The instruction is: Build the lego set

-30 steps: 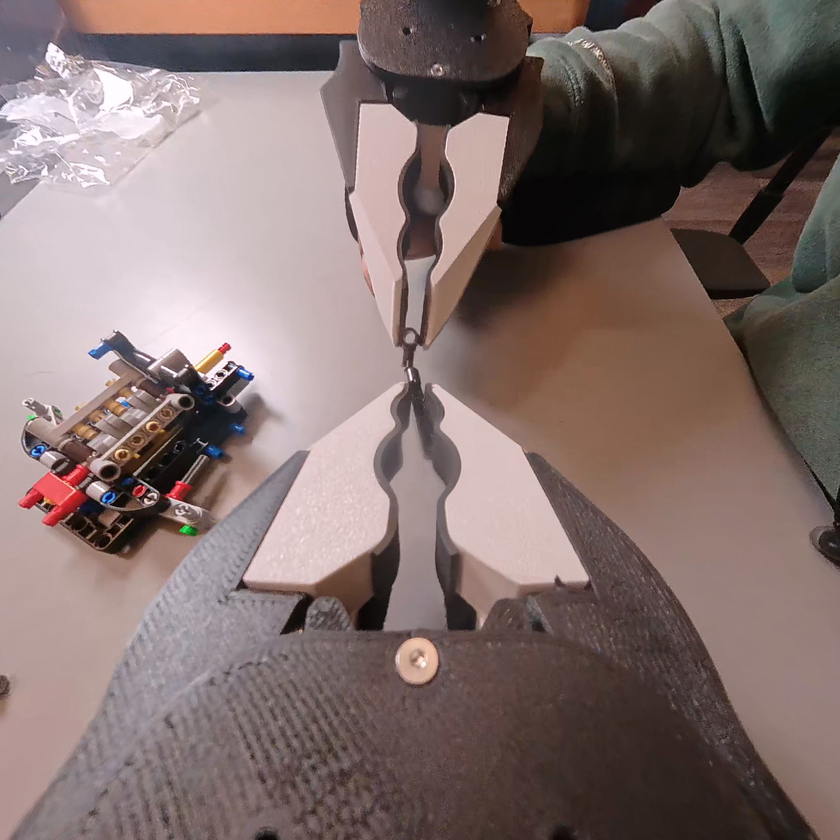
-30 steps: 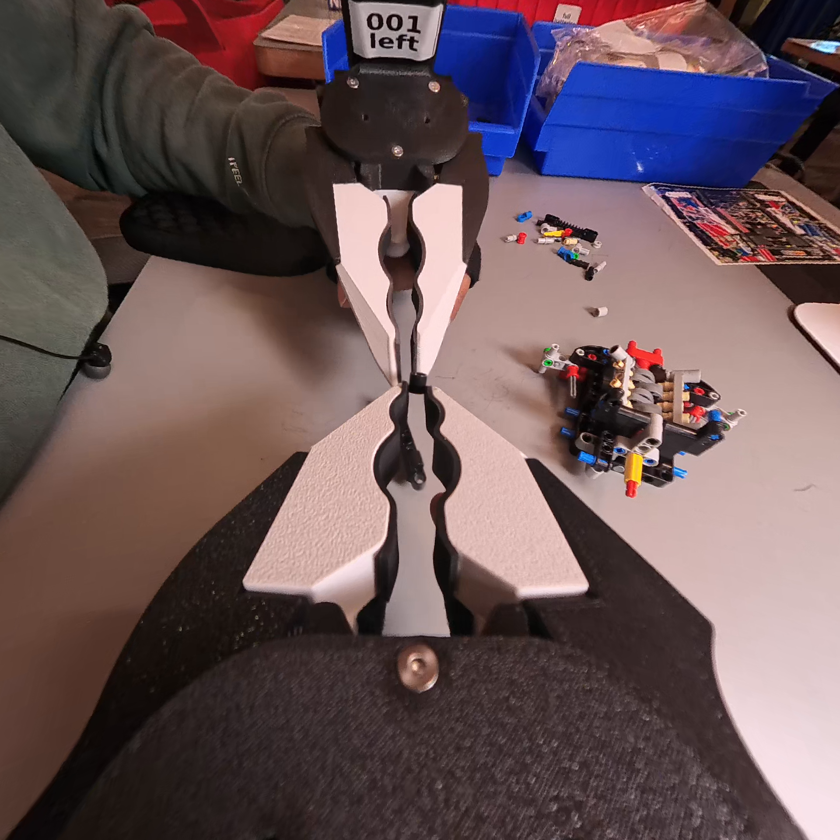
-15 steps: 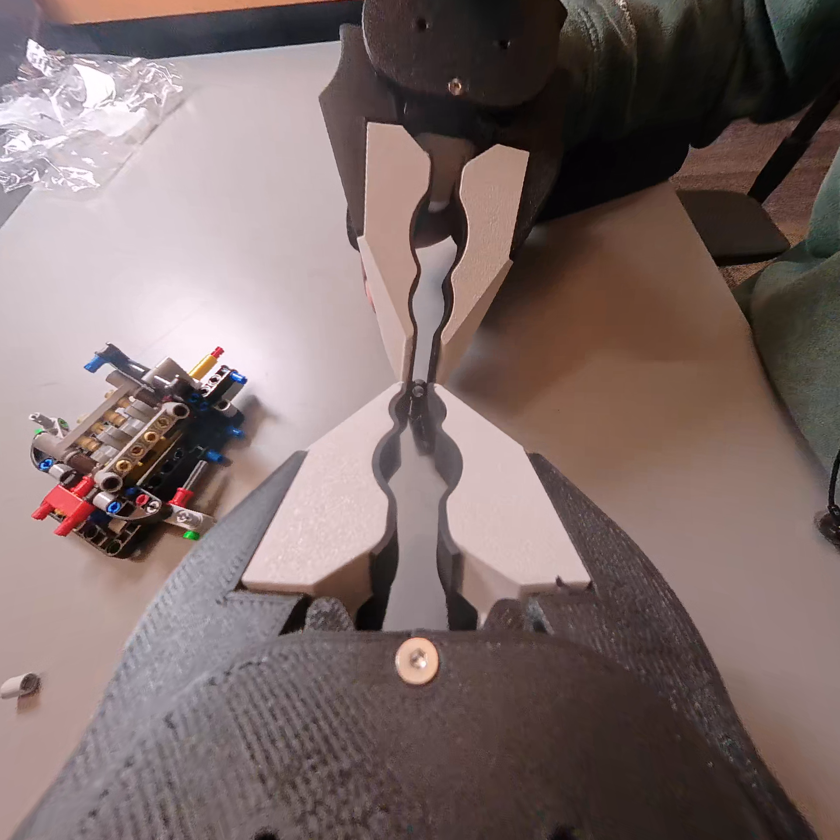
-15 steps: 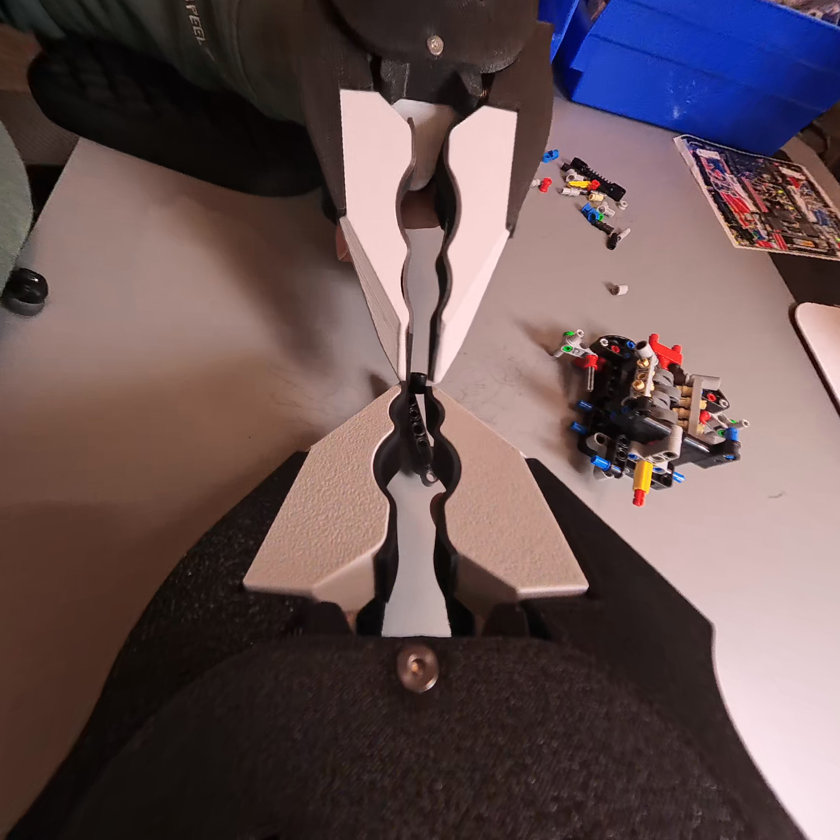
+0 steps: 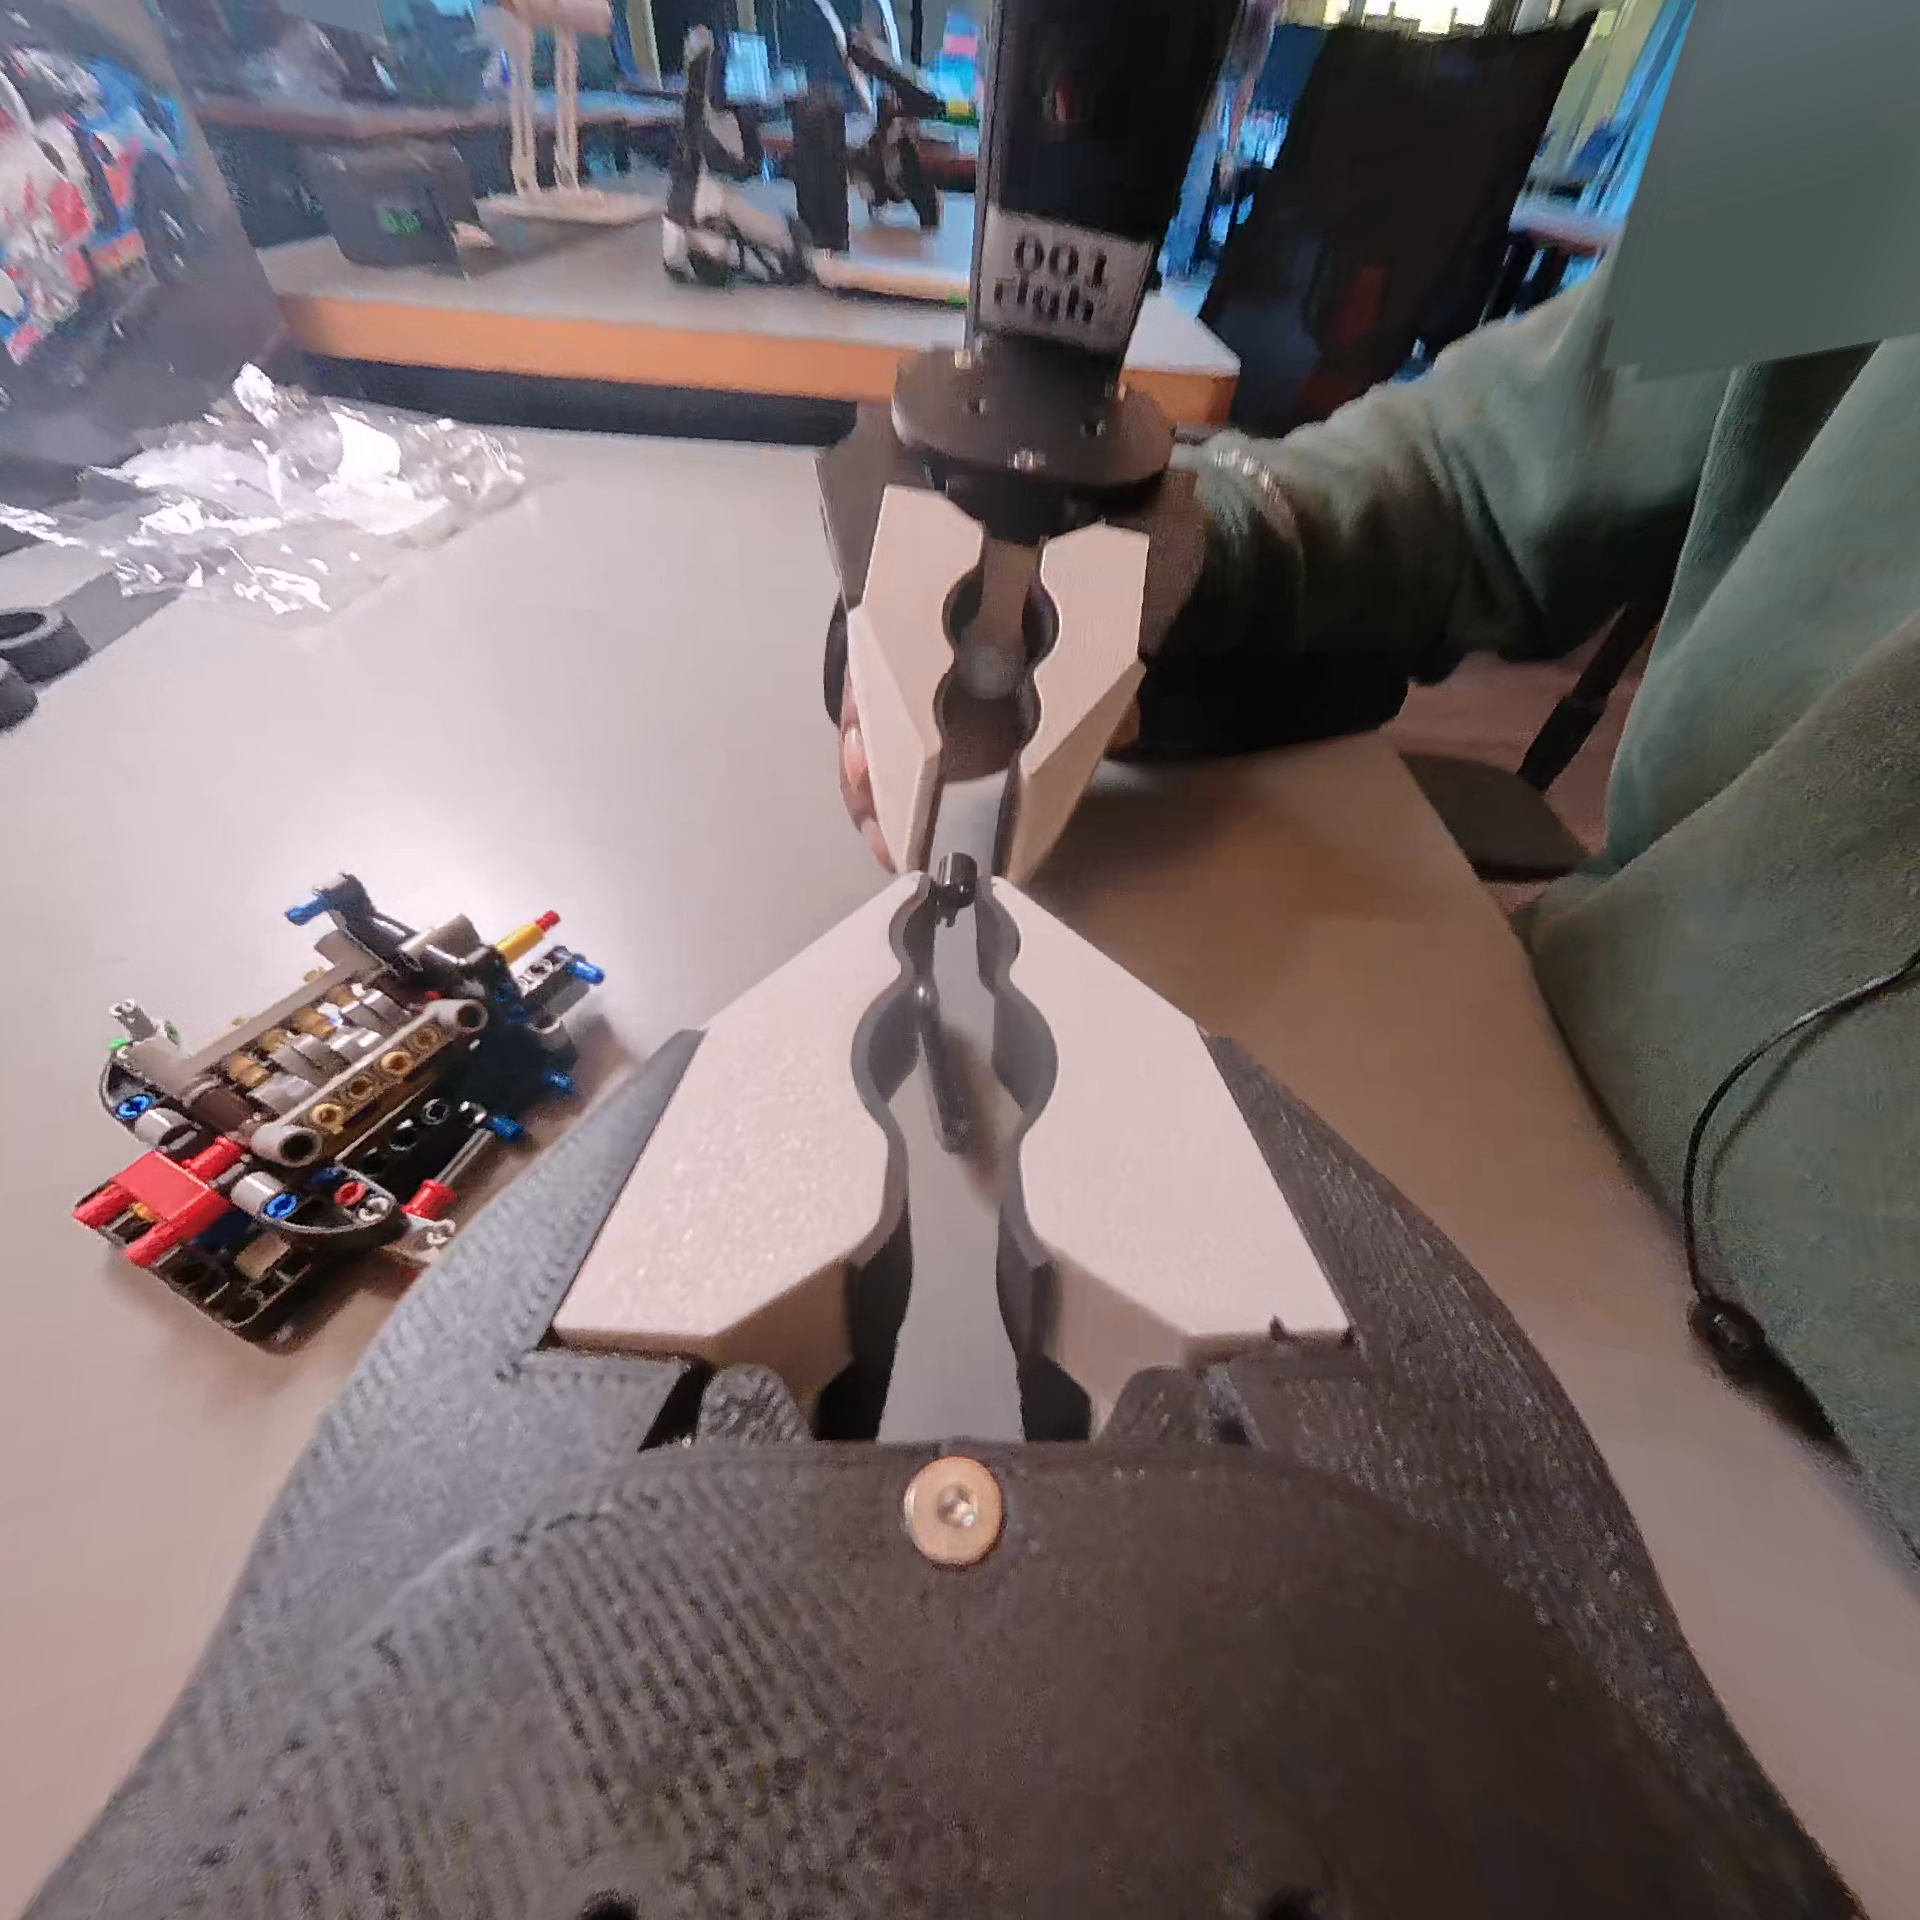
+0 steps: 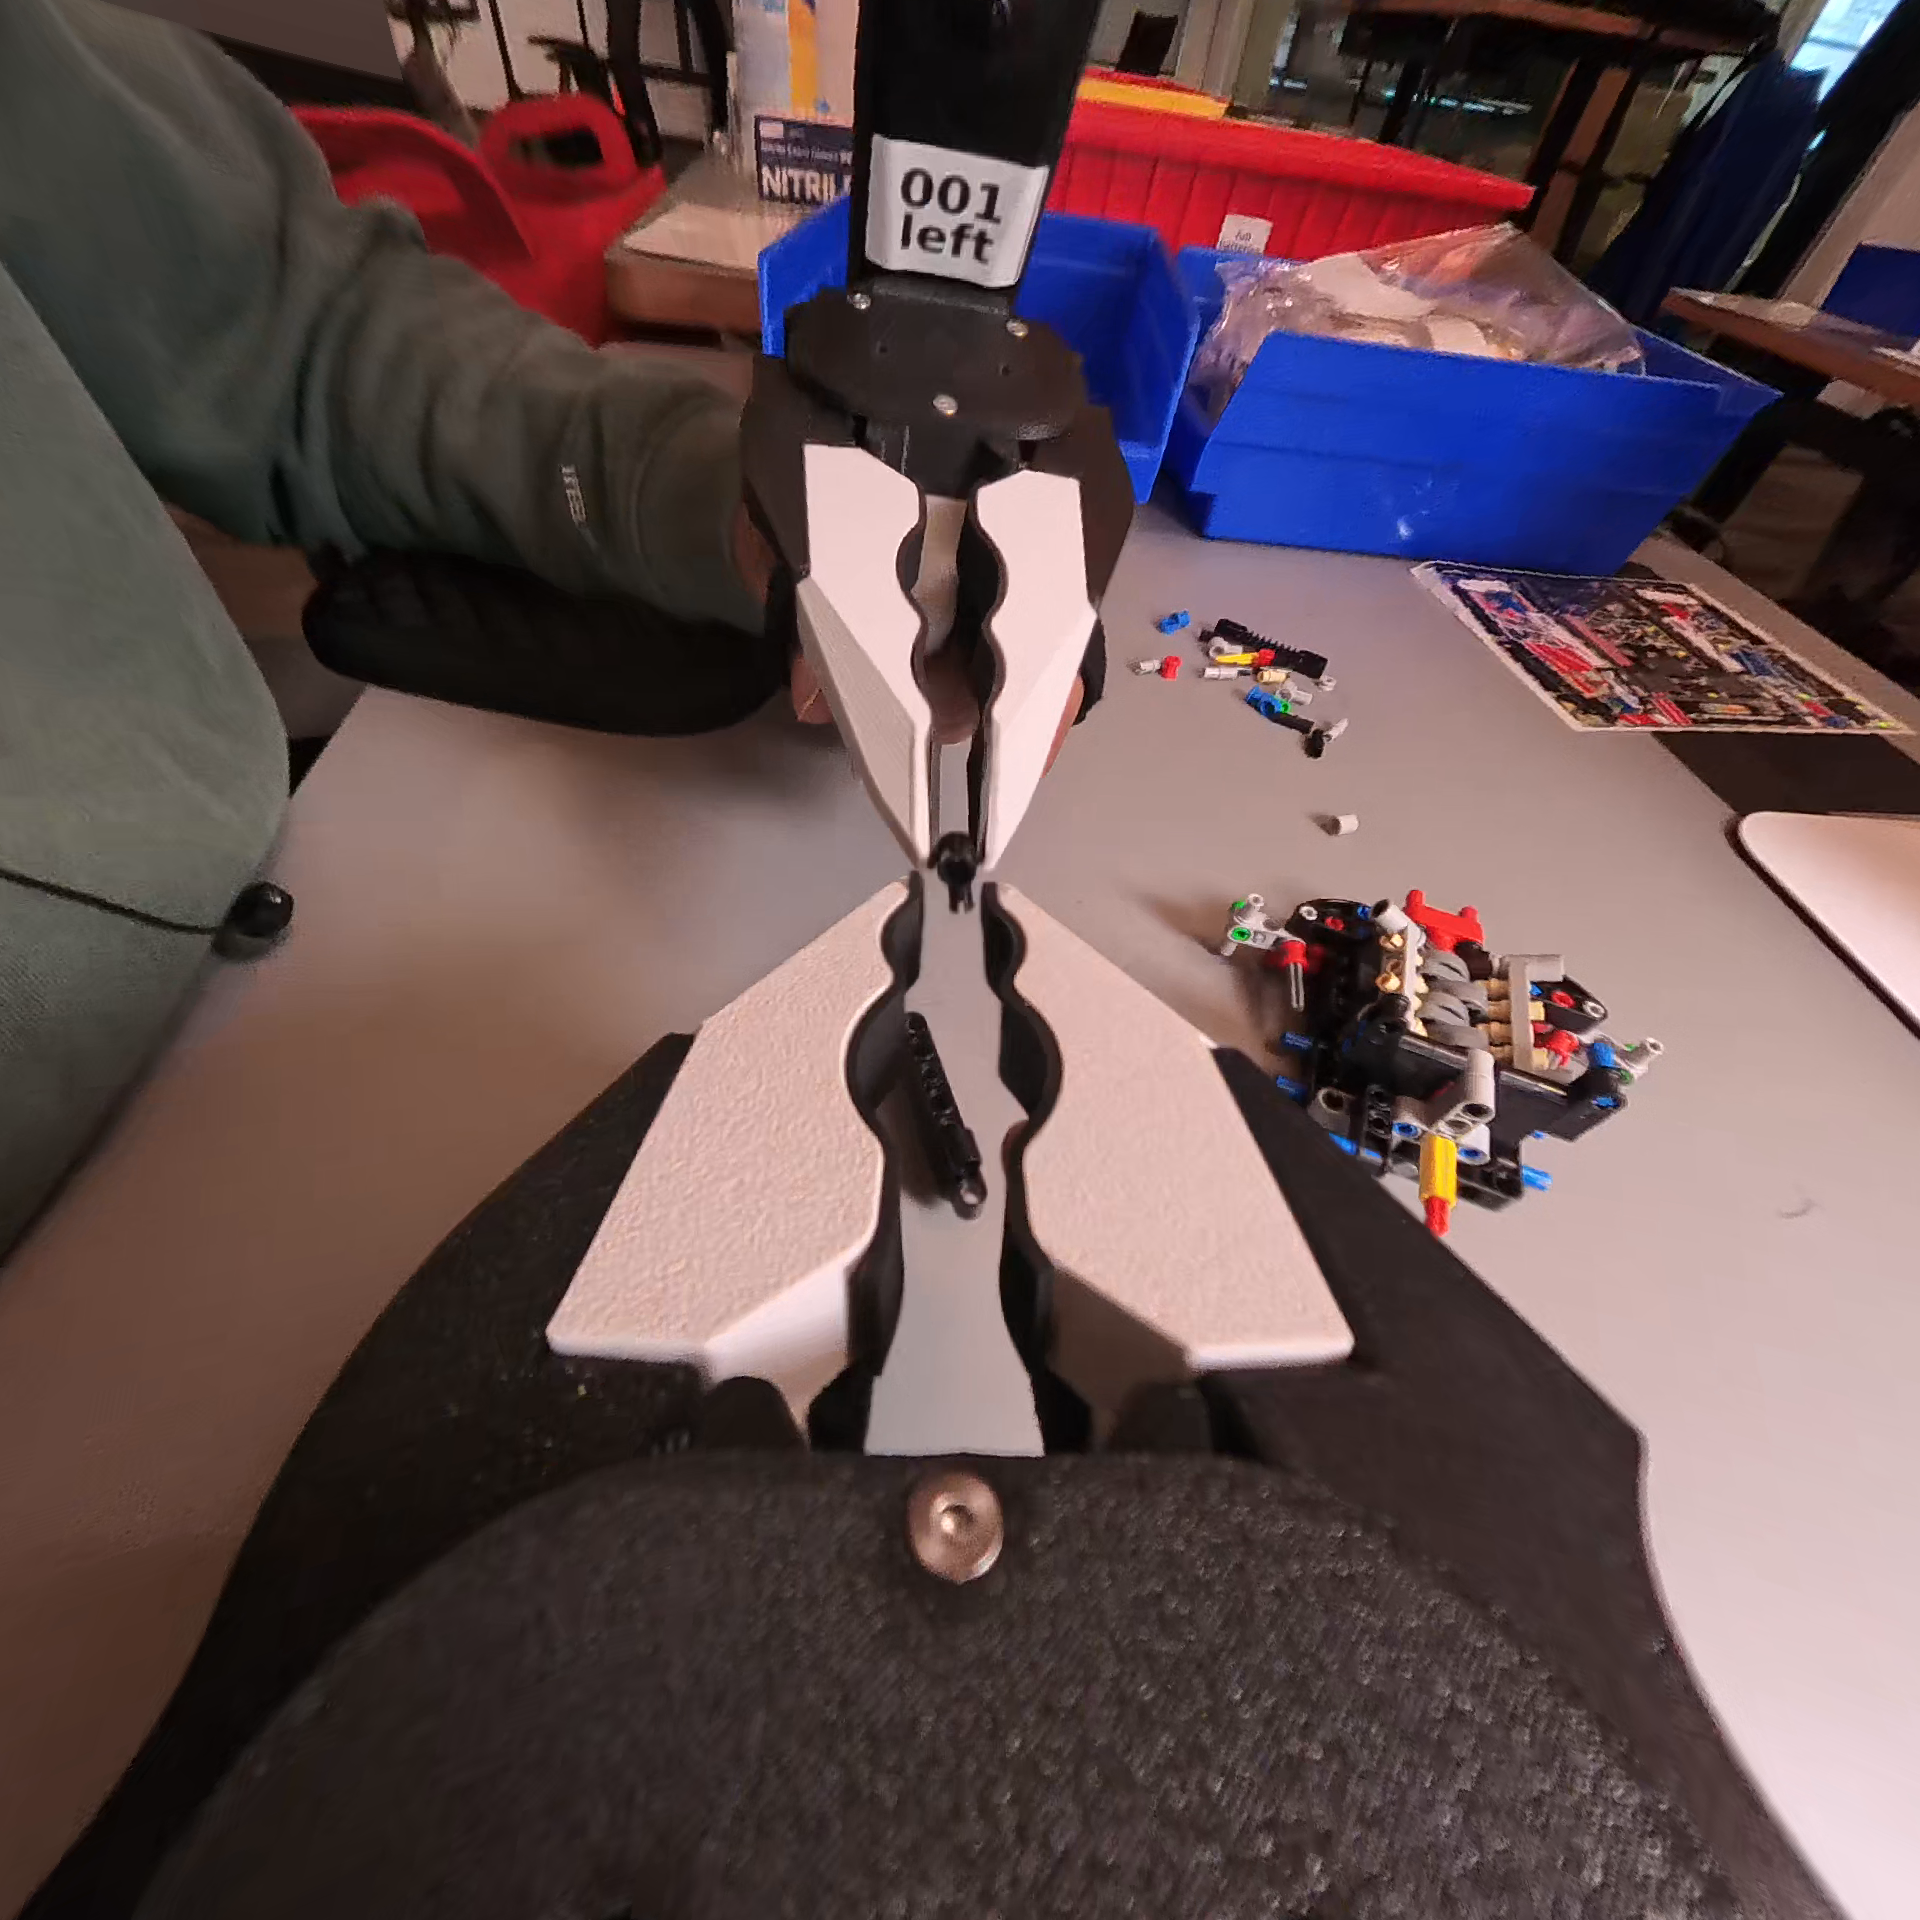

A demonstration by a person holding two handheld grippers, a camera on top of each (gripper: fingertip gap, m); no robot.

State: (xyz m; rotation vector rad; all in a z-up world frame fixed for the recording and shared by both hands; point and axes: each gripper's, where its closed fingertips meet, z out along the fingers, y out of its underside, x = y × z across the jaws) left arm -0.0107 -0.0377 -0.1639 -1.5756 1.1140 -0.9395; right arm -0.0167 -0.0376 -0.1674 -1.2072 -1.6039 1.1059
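Observation:
My left gripper (image 5: 953, 899) is shut on a small black pin (image 5: 954, 871), tip to tip with my right gripper (image 5: 963, 854) above the grey table (image 5: 520, 727). The right wrist view shows the same pin (image 6: 954, 864) between the left gripper's (image 6: 956, 847) tips. My right gripper (image 6: 954, 896) stands slightly open and empty. A thin black beam with holes (image 6: 940, 1112) is loose below the tips, seen through the finger gap. It is blurred in the left wrist view (image 5: 940, 1060). I cannot tell whether it is in the air or on the table. The part-built lego model (image 5: 312, 1091) lies to the left.
The model (image 6: 1434, 1049) also shows in the right wrist view, with loose small parts (image 6: 1247, 665), a grey bush (image 6: 1340, 824), an instruction booklet (image 6: 1642, 655) and blue bins (image 6: 1455, 436) behind it. Crumpled plastic bags (image 5: 281, 499) and black tyres (image 5: 36, 644) lie far left.
The black beam has left the right gripper's tips and dropped lower in both views. The pin stays with the left gripper. Both grippers have tilted up, and the room behind them shows.

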